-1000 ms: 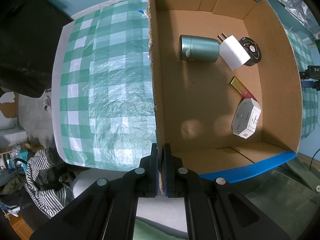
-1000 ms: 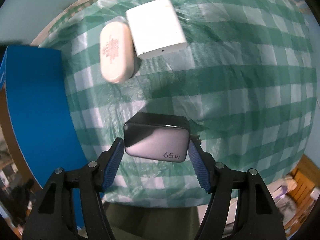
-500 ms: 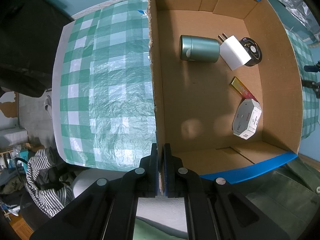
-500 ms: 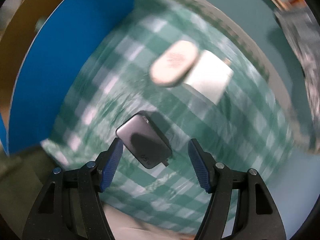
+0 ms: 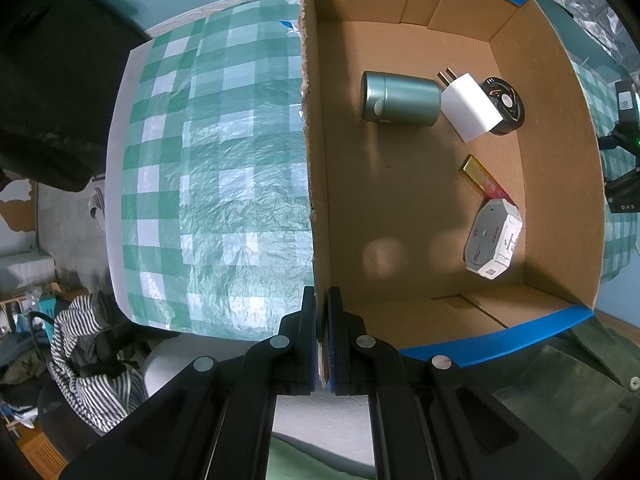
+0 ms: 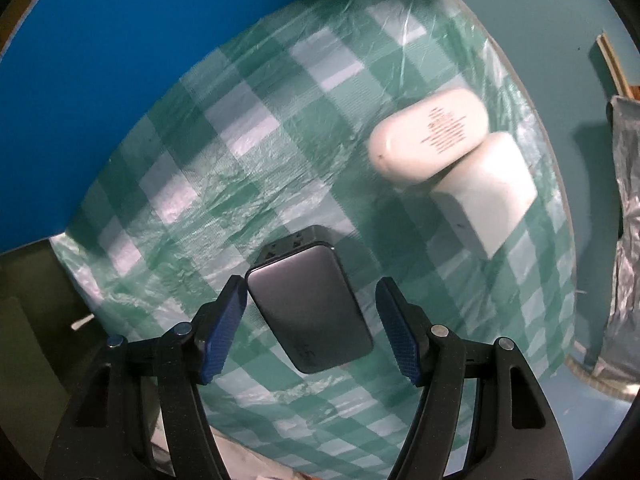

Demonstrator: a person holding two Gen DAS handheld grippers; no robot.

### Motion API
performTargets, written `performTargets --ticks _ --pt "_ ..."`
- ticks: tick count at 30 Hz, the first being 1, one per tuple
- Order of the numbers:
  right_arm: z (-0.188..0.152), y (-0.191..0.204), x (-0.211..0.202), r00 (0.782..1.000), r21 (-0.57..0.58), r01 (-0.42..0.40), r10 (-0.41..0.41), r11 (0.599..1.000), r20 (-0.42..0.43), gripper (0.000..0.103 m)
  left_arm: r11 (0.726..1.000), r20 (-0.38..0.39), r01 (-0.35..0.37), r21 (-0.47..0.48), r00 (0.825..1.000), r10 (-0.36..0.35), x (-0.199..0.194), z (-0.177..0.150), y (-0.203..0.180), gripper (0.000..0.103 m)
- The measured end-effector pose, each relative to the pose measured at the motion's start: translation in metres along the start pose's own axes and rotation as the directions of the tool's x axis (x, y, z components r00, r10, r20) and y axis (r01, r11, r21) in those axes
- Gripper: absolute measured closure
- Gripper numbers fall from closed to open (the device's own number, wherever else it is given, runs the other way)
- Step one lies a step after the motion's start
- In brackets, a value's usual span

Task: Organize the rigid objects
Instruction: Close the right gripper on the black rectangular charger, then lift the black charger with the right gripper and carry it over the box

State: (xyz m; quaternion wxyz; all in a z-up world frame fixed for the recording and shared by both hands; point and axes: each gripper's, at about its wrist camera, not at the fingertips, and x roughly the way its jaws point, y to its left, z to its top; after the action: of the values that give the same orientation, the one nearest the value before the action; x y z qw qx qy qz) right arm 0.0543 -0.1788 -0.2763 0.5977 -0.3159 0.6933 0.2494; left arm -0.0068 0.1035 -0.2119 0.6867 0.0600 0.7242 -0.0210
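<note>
A: Our right claw (image 6: 310,320) stands apart, astride the dark charger (image 6: 310,308). The left pad (image 6: 224,332) is touching or just beside its edge; the right pad is clear of it. The charger lies skewed between the jaws on the desk (image 6: 240,160).

B: And our left claw (image 5: 321,340)?

A: Clamped together on the near end of the box (image 5: 316,160) wall, holding it steady. Ahead and to the right of it, inside, lie a green can (image 5: 400,98), a white plug (image 5: 470,112), a black disc (image 5: 506,98), a gold stick (image 5: 482,178) and an octagonal pack (image 5: 494,238).

B: So which step do we judge this to be?

A: The grasp on the charger, we think. Five things sit in the box; on the desk there is this charger and, ahead and to the right of our right claw, a white case (image 6: 428,136) touching a white brick (image 6: 486,190).

B: What does the next move call for?

A: Squaring our jaws to the charger's long sides, closing, then lifting over the blue wall to our left.

B: Any writing?

A: Faint marks on the charger's near end, unreadable here. The case carries rows of fine print, too small. The box rim reads something like "(319x230x115)mm". The pack shows red letters we cannot be sure of.
</note>
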Motion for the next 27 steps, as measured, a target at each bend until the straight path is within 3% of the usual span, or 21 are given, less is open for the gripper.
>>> performTargets --ticks 3,9,20,27 --pt "0.006 -0.006 0.014 1.000 0.036 -0.008 0.008 0.999 -0.017 0.048 1.000 0.000 0.000 0.001 1.000 0.000 0.000 0.000 0.000 0.099" --pt "0.009 -0.018 0.018 0.997 0.203 -0.074 0.072 0.977 0.016 0.058 1.000 0.002 0.001 0.009 1.000 -0.001 -0.001 -0.001 0.001 0.099" --pt "-0.002 -0.025 0.011 0.992 0.385 -0.120 0.093 0.915 0.088 0.061 1.000 0.000 -0.001 0.013 1.000 0.001 -0.001 -0.002 0.000 0.099" --pt "-0.016 -0.026 -0.008 0.989 0.398 -0.137 0.107 0.907 0.097 0.061 1.000 0.001 -0.002 0.015 1.000 0.002 0.000 -0.001 -0.001 0.099"
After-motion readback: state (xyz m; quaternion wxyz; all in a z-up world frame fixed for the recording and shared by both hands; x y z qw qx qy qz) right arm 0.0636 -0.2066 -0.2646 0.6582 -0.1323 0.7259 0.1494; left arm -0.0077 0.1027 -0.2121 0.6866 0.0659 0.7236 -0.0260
